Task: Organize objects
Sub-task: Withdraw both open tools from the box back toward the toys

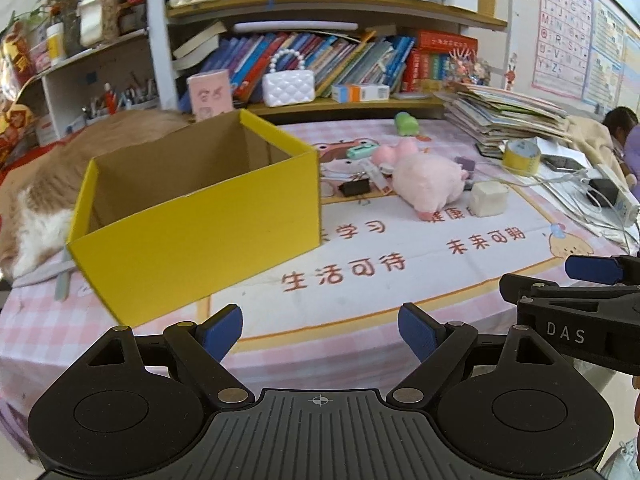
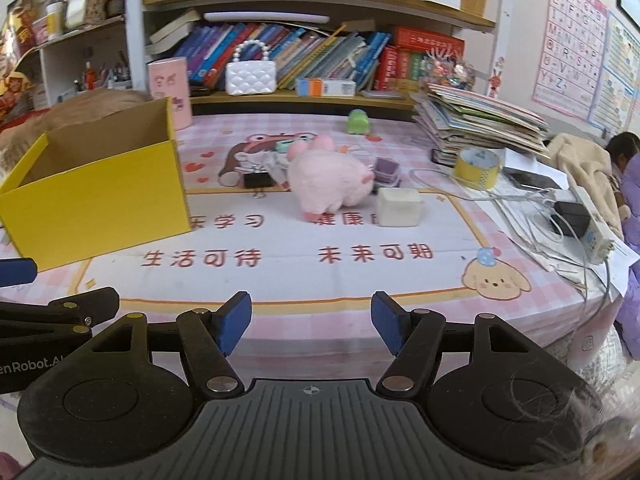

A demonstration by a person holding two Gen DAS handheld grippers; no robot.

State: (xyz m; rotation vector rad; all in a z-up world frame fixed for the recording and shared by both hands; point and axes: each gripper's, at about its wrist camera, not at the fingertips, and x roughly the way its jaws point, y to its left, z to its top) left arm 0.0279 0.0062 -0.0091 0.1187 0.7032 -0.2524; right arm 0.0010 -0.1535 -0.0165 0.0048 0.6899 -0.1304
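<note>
Bookshelves (image 2: 304, 52) crammed with tilted books are seen behind a table covered by a pink checked cloth (image 2: 280, 280) printed with cartoon figures and red characters. At the far left, something furry in tan and white (image 1: 36, 200) is pressed against an open yellow cardboard box (image 1: 200, 216), which is shown empty as far as its interior can be seen. To the right of the box, near the middle of the cloth, a black binder clip (image 2: 256, 180) is laid, and just beside it a pink plush toy (image 2: 328, 180) is sprawled on its side. A mint-coloured item is partly hidden behind the plush, and a small green toy (image 2: 358, 121) is set farther back near the shelf. Next to the plush a small purple container (image 2: 386, 170) and a white block (image 2: 399, 206) are found, close together. Further right, a roll of yellow tape (image 2: 478, 168) is placed beside a tall stack of books (image 2: 480, 120), with cables and a power strip (image 2: 592, 224) spread at the table's right edge. Both claws are held over the near edge of the cloth, well short of the objects. The left gripper (image 1: 320, 332) is spread wide with nothing between its blue pads. The right gripper (image 2: 310, 322) is at a middling spread, its pads likewise enclosing nothing.
</note>
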